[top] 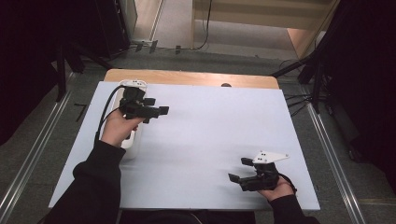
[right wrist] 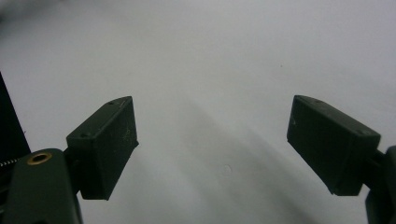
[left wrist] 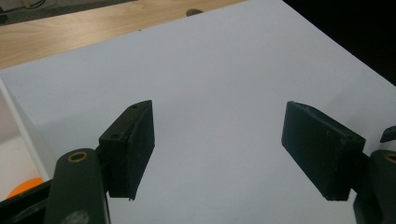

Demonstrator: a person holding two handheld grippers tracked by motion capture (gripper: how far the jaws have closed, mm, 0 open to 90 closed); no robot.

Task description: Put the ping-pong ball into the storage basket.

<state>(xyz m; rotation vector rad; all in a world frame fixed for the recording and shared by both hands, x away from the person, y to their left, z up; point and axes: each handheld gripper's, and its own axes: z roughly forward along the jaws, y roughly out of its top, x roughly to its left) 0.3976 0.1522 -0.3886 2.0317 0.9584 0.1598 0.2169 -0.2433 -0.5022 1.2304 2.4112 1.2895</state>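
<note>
My left gripper (top: pixel 157 107) is over the far left part of the white sheet (top: pixel 210 135), held by a hand in a dark sleeve, jaws pointing right. In the left gripper view it (left wrist: pixel 217 149) stands open with only bare sheet between its pads. My right gripper (top: pixel 239 169) rests near the front right corner, jaws pointing left, a pale three-cornered plate (top: pixel 271 157) on top. In the right gripper view it (right wrist: pixel 212 144) is open too, with nothing between the pads.
A long white tray (top: pixel 132 86) lies along the sheet's left side under the left hand; something orange (left wrist: pixel 23 186) shows in it. A wooden table edge (top: pixel 187 77) with a small dark knob (top: pixel 226 85) runs along the back. Black stands and cables surround the table.
</note>
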